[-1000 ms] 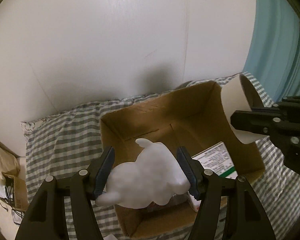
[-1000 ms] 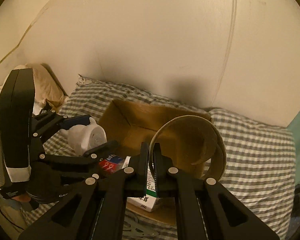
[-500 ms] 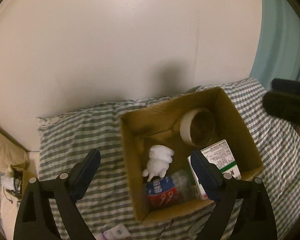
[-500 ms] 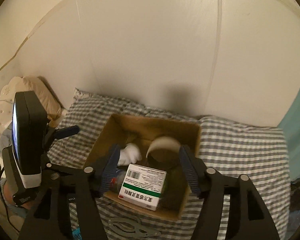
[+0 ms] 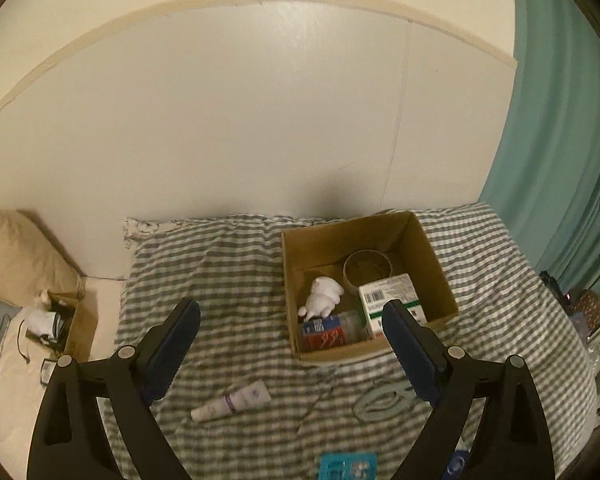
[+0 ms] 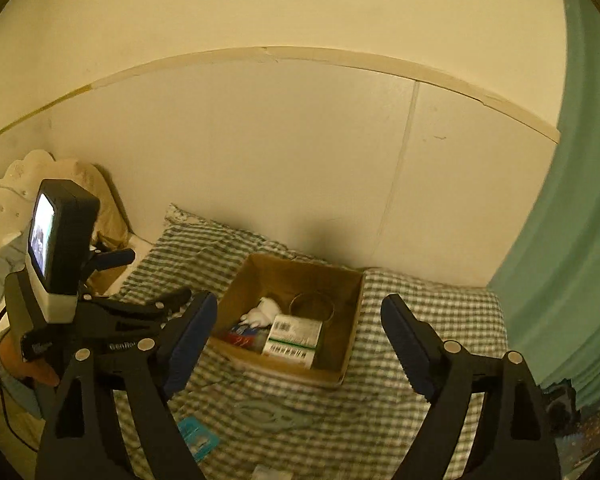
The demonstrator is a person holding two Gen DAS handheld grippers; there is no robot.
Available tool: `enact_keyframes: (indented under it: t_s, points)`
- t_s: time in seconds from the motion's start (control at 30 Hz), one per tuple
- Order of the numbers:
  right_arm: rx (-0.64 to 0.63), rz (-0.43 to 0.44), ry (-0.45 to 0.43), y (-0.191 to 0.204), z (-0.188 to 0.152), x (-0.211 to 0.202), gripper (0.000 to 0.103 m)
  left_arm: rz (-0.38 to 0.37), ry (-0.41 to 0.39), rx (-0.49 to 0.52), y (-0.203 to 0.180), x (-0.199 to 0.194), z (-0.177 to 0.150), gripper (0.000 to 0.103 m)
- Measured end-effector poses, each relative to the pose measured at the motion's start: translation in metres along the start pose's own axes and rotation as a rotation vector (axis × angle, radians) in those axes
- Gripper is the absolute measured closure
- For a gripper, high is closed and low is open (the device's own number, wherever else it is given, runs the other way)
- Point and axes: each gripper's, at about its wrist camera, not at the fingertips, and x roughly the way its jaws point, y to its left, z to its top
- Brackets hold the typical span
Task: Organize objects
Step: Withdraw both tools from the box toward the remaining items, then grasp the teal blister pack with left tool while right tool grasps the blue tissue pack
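A cardboard box point(image 5: 436, 276) point(image 6: 352, 320) sits on the grey checked bedcover. Inside lie a white plush toy point(image 5: 323, 295) point(image 6: 262, 312), a tape roll point(image 5: 367, 270) point(image 6: 312, 306), a white and green carton point(image 5: 388, 296) point(image 6: 296, 338) and a red and blue bottle point(image 5: 328, 333). My left gripper point(image 5: 296, 354) is open and empty, held back above the bed in front of the box. My right gripper point(image 6: 296, 344) is open and empty, also back from the box. The left gripper's body shows at the left of the right wrist view point(image 6: 112, 312).
On the bedcover point(image 5: 228, 280) in front of the box lie a white tube point(image 5: 232, 400), a pale green clip point(image 5: 384, 398) point(image 6: 272, 414) and a teal packet point(image 5: 346, 464) point(image 6: 198, 438). A wall stands behind, a teal curtain point(image 5: 560, 140) at the right, pillows point(image 5: 20, 256) at the left.
My left gripper let go of the white plush toy and my right let go of the tape roll; both now lie in the box. Both grippers opened and pulled back and up.
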Motion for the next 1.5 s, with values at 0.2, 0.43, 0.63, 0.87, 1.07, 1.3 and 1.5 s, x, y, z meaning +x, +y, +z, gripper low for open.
enact_keyframes:
  t_s: [0.2, 0.43, 0.63, 0.87, 1.07, 1.3, 1.5]
  points:
    - [0.020, -0.017, 0.017, 0.004, -0.033, -0.015, 0.017, 0.036, -0.022, 0.020, 0.002, -0.026, -0.033, 0.008]
    - [0.028, -0.045, 0.139, 0.001, -0.087, 0.008, 0.017, 0.065, 0.029, 0.014, 0.001, -0.014, -0.079, 0.008]
    - [-0.001, -0.041, 0.302, 0.000, -0.133, 0.056, 0.017, 0.079, 0.119, 0.052, -0.015, 0.012, -0.127, 0.008]
    - [-0.080, 0.002, 0.454, 0.018, -0.178, 0.093, 0.017, 0.029, 0.271, 0.066, -0.036, 0.045, -0.184, 0.008]
    - [-0.105, 0.047, 0.556, 0.028, -0.205, 0.114, 0.017, -0.020, 0.381, 0.102, -0.061, 0.073, -0.214, 0.008]
    - [-0.087, 0.083, 0.645, 0.029, -0.222, 0.132, 0.018, -0.066, 0.413, 0.050, -0.054, 0.091, -0.217, 0.008]
    - [-0.102, 0.112, 0.703, 0.031, -0.231, 0.140, 0.045, -0.122, 0.425, 0.050, -0.056, 0.092, -0.216, 0.027]
